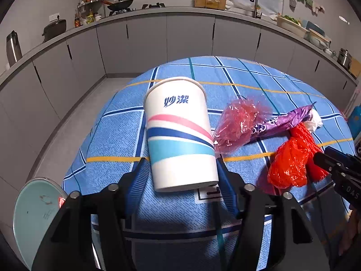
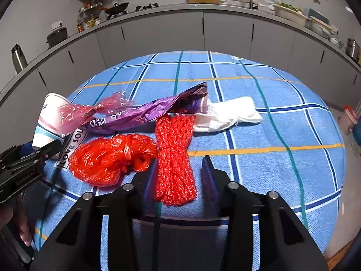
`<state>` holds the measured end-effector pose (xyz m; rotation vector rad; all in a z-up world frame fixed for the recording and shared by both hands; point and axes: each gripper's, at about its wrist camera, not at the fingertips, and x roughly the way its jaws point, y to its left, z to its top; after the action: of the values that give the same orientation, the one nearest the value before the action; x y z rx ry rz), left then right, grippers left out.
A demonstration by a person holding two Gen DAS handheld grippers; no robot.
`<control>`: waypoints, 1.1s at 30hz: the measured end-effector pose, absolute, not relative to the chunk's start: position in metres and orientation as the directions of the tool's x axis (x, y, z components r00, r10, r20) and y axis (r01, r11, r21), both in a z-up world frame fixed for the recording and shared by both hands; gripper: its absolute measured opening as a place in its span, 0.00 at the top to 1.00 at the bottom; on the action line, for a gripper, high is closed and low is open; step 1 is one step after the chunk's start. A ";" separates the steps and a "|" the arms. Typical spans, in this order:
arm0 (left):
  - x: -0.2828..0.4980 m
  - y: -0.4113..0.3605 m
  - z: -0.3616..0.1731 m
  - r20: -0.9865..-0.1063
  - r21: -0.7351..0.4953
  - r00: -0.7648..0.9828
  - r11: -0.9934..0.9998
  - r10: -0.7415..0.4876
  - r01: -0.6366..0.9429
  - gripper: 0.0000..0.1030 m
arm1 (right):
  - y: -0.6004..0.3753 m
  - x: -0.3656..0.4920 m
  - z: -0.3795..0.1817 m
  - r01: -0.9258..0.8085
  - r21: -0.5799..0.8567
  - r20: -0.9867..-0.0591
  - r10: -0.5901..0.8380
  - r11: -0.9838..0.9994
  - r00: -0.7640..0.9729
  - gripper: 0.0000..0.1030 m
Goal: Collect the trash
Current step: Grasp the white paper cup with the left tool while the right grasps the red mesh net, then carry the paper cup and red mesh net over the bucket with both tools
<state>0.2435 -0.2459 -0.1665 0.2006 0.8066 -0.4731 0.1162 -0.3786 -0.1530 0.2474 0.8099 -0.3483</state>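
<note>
- On the worktop, under its blue checked cloth (image 2: 259,162), all the trash is still lying out; nothing looks collected yet, and I am seeing no bin or bag to receive it.
- Toward the left edge a paper cup (image 1: 180,135) is standing upright, and the left gripper (image 1: 182,174) is straddling its base, one blue pad on each side. The pads are sitting right against the cup wall, though I cannot tell whether they are pressing yet.
- Nearer the middle, a red mesh net (image 2: 174,158) is lying lengthwise between the fingers of the right gripper (image 2: 178,169). The jaws are standing partly open, the right finger showing a clear gap, so the net is not being pinched.
- Just left of the net a crumpled red plastic bag (image 2: 108,158) is waiting untouched.
- Behind these, a pink cellophane wrapper (image 2: 85,113) and a purple snack wrapper (image 2: 146,113) are stretching across toward the far edge, the pink one touching the cup.
- Beside the purple wrapper a white tissue wad (image 2: 227,115) is sitting alone.
- By my judgement the work is only starting: two grasps are being set up and six pieces remain.
</note>
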 end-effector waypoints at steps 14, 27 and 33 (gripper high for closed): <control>0.232 -0.237 -0.164 -0.726 0.000 0.604 0.878 -0.329 0.479 0.47 | -0.374 0.114 -0.153 0.354 0.122 -0.760 -0.142 0.927 0.634 0.78; 0.193 -0.208 -0.148 -0.704 -0.027 0.617 0.882 -0.351 0.471 0.47 | -0.364 0.068 -0.146 0.364 0.126 -0.728 -0.163 0.923 0.666 0.80; 0.177 -0.198 -0.140 -0.691 -0.022 0.631 0.883 -0.352 0.469 0.47 | -0.355 0.055 -0.138 0.353 0.133 -0.708 -0.160 0.926 0.688 0.80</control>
<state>0.1772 -0.1981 -0.1396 0.1655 0.7530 -0.4721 0.0551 -0.3555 -0.1376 0.2688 0.7614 -0.2908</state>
